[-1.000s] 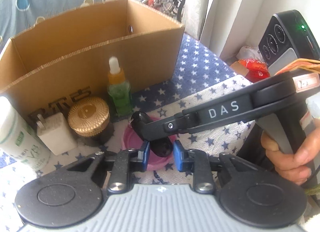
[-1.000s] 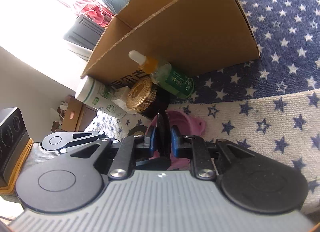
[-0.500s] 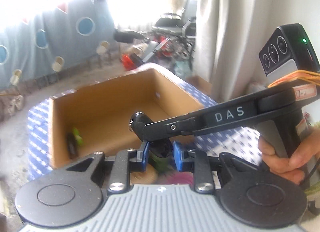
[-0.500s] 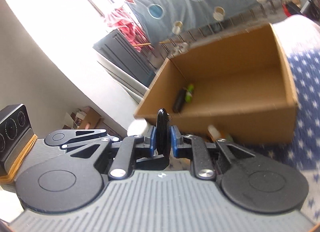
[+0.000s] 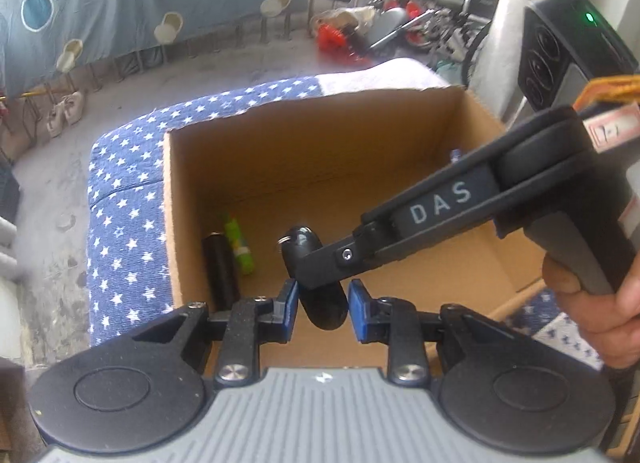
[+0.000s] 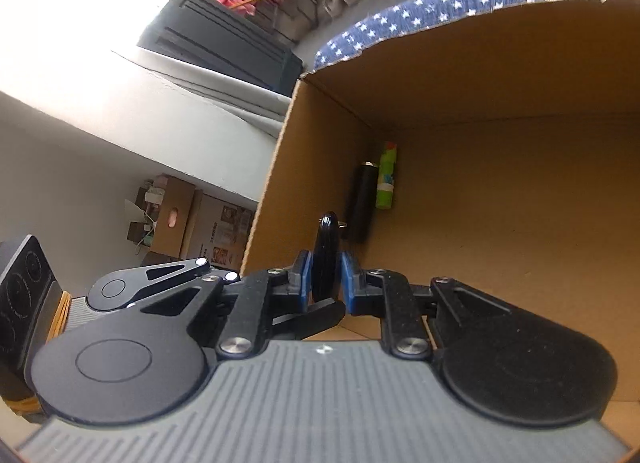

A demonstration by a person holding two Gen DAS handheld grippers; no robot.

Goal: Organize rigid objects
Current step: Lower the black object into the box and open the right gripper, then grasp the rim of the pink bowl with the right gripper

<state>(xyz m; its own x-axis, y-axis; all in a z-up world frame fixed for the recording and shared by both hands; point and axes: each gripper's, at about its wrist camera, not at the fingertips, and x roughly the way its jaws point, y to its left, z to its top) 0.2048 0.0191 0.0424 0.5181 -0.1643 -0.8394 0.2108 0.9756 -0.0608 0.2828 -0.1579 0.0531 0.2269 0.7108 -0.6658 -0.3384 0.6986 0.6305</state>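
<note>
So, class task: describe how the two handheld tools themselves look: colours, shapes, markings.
Each tool has a grey ribbed body, two round black discs, black linkage arms with silver bolts and blue fingertip pads. The right tool carries white "DAS" lettering, a black box with a green light and orange banding.

A blue fabric-covered surface scattered with white stars (image 5: 124,199) carries the things; whether it is a bed or a cushioned seat cannot be told. Along its far edge the cover changes to a pale band (image 5: 372,77) with a faint star print. An open brown cardboard box (image 5: 170,203) stands directly on this starred cover, which shows past the box's left and far walls, and a small patch of it (image 5: 536,313) appears at the box's near right corner. In the right wrist view the same starred cover (image 6: 432,17) runs behind the box's far wall (image 6: 500,59). Beyond the cover's edge lies a grey concrete floor (image 5: 48,223).
</note>
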